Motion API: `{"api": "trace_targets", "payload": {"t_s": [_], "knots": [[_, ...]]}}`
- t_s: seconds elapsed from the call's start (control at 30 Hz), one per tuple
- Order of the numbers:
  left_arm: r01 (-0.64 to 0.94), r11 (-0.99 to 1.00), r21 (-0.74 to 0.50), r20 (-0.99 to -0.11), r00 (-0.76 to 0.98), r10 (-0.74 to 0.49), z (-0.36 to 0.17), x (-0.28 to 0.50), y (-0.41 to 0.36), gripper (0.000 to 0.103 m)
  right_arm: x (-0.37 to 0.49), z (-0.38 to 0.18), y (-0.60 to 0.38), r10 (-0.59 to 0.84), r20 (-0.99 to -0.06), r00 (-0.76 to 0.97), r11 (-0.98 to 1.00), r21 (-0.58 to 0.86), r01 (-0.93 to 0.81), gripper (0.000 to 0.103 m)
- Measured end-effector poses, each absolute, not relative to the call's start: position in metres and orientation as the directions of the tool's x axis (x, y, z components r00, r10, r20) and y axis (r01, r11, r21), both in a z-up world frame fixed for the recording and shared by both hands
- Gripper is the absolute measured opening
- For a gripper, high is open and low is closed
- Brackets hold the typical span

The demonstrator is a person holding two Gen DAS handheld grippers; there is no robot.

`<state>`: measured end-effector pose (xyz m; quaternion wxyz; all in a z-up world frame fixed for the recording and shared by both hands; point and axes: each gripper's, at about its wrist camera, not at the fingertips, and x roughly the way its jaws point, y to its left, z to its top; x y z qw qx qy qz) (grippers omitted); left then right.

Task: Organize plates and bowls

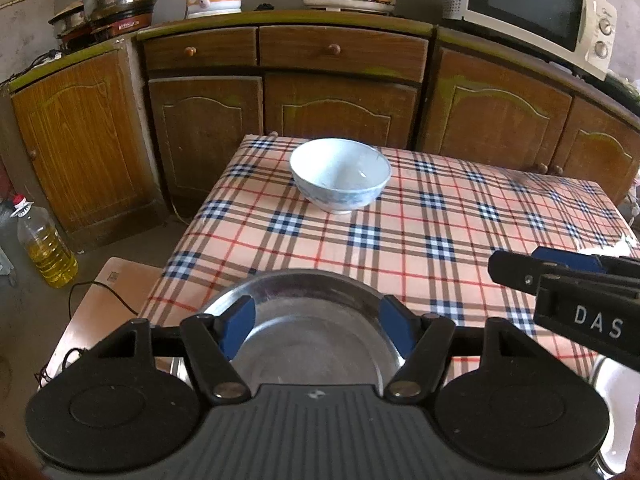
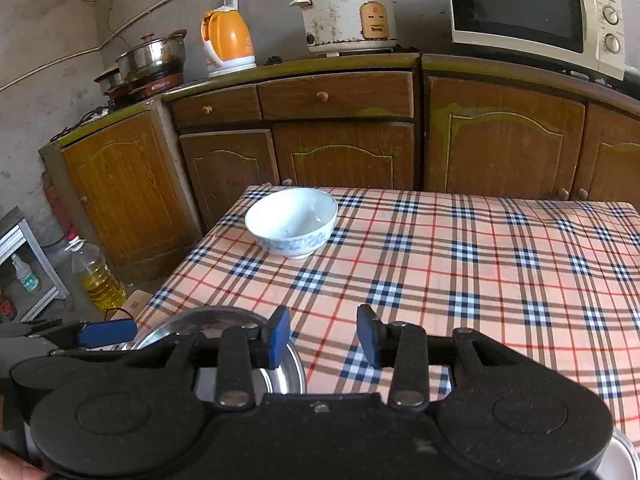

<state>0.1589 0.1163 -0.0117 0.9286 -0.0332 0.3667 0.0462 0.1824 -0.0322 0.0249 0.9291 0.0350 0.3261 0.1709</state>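
- Left gripper [image 1: 318,330] fills the near foreground, jaws apart over the steel plate [image 1: 312,320]; its pads flank the dish without visibly pressing, so nothing is held.
- Table [image 2: 480,280] under its checked cloth carries everything; the plate lies at the near left corner.
- Right gripper [image 2: 323,338] hovers just right of the plate, jaws apart on bare cloth.
- Bowl [image 1: 340,174] stands upright at the far left, well apart from the plate.
- Likely step: grip the plate. Come in low at the rim, squeeze squarely, and lift level.

Both wrist views look down across the table [image 1: 420,216] toward the cabinets [image 2: 344,152], sharing the bowl [image 1: 340,174]
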Motion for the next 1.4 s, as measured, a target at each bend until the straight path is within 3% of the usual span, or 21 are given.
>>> {"api": "trace_targets", "payload": {"t_s": [0.57, 0.97, 1.4], "knots": [[-0.119, 0.993, 0.014, -0.675, 0.732, 0.098, -0.005, 0.249, 0.148, 0.069, 0.274, 0.021, -0.021, 0.356, -0.586, 0.728, 0.935, 0.225, -0.275, 0.046], [-0.135, 0.990, -0.031, -0.716, 0.695, 0.072, -0.029, 0.330, 0.177, 0.067, 0.358, -0.008, -0.007, 0.381, -0.643, 0.664, 0.924, 0.288, -0.252, 0.046], [-0.082, 0.996, -0.031, -0.730, 0.682, 0.033, -0.053, 0.374, 0.176, 0.050, 0.413, -0.050, 0.019, 0.394, -0.688, 0.609, 0.917, 0.334, -0.216, 0.047]]}}
